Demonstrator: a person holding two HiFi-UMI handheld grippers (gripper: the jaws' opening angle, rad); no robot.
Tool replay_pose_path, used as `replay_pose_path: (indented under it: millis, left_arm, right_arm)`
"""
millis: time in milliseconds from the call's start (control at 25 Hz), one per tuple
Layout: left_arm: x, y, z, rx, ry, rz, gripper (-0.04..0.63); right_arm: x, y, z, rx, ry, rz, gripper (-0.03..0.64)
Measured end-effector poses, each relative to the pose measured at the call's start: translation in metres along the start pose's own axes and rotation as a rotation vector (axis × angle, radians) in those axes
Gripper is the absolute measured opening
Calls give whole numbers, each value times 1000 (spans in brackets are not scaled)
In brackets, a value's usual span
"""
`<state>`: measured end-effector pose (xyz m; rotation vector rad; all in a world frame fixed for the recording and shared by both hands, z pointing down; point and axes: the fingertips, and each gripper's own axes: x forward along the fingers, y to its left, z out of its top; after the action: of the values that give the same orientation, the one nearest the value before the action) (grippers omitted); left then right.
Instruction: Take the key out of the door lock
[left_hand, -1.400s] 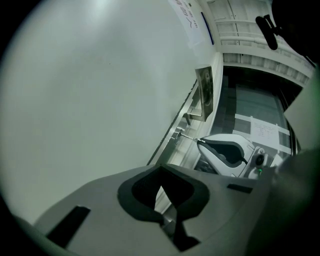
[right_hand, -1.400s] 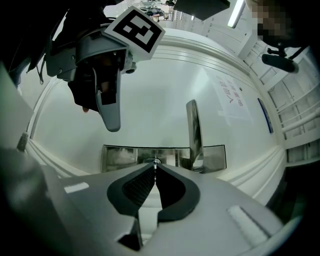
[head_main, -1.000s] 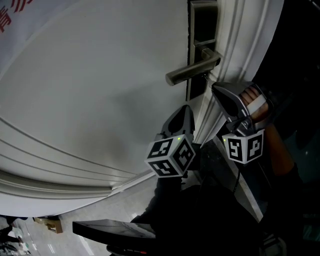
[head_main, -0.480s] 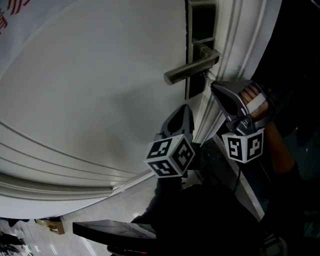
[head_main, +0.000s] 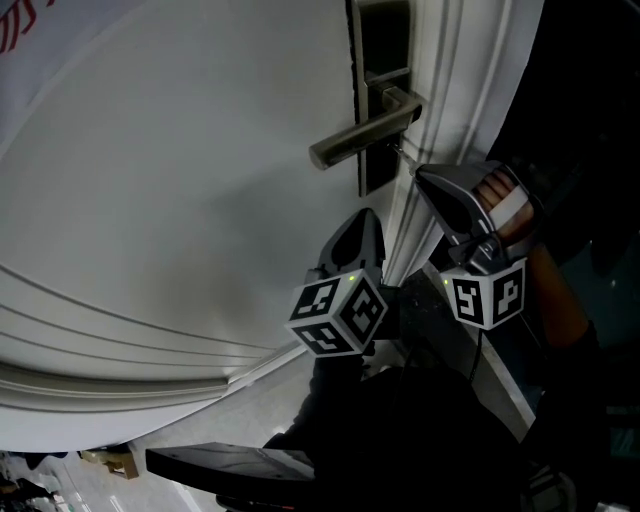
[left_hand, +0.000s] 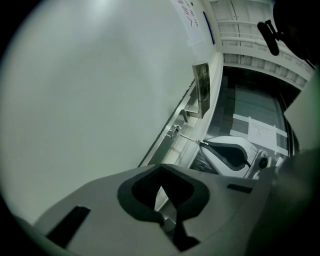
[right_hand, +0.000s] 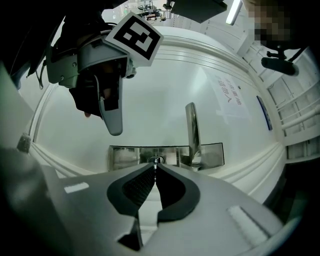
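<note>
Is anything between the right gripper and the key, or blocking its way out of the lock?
Nothing visible. The right gripper is shut on the key at the lock, and the door handle sits clear to one side.

Grey grippers, b/w marker cubes

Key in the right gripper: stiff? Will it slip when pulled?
The key looks like thin bare metal, so probably stiff and light. Only the tips of the right gripper pinch its end, so it might twist or slip if the lock drags.
</note>
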<state>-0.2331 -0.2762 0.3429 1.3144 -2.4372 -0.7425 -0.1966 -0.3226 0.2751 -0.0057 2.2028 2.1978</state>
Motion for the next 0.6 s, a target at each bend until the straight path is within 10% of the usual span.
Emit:
replay_pose_path:
  millis: [600]
  left_arm:
    - [4, -20, -13, 12, 26, -57, -1]
  right_arm:
    - [-29, 0, -20, 192, 88, -50, 12]
